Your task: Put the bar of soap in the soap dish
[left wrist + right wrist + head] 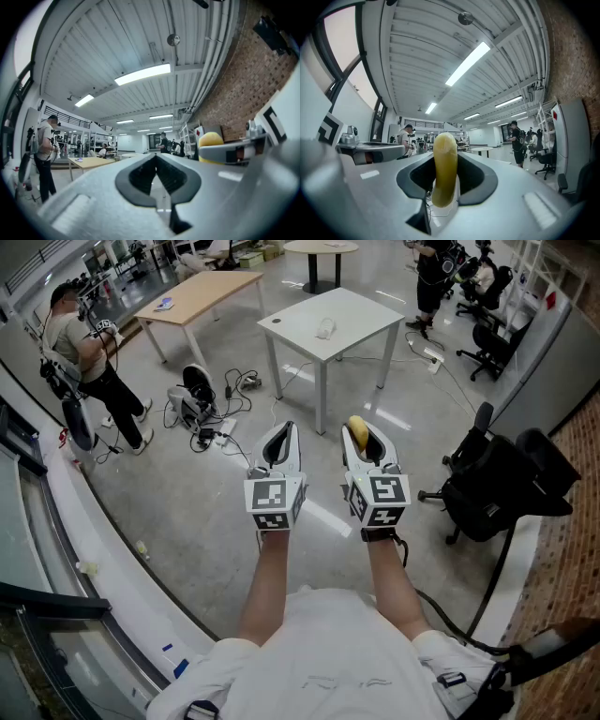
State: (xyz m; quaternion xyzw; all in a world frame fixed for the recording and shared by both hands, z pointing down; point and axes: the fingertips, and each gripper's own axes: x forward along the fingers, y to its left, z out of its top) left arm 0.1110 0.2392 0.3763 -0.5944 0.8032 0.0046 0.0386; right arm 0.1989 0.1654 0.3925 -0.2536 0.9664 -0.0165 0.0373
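Soap [444, 164] sits clamped in the right gripper [367, 434], above the floor [178, 512]; the left gripper [278, 435] is closed, empty. White thing [325, 328] on the far table [366, 315] may be the dish; placing remains.

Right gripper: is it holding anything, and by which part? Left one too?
The right gripper holds the yellow bar of soap, pinched across its broad sides, one end poking above the jaws. The left gripper is shut, empty.
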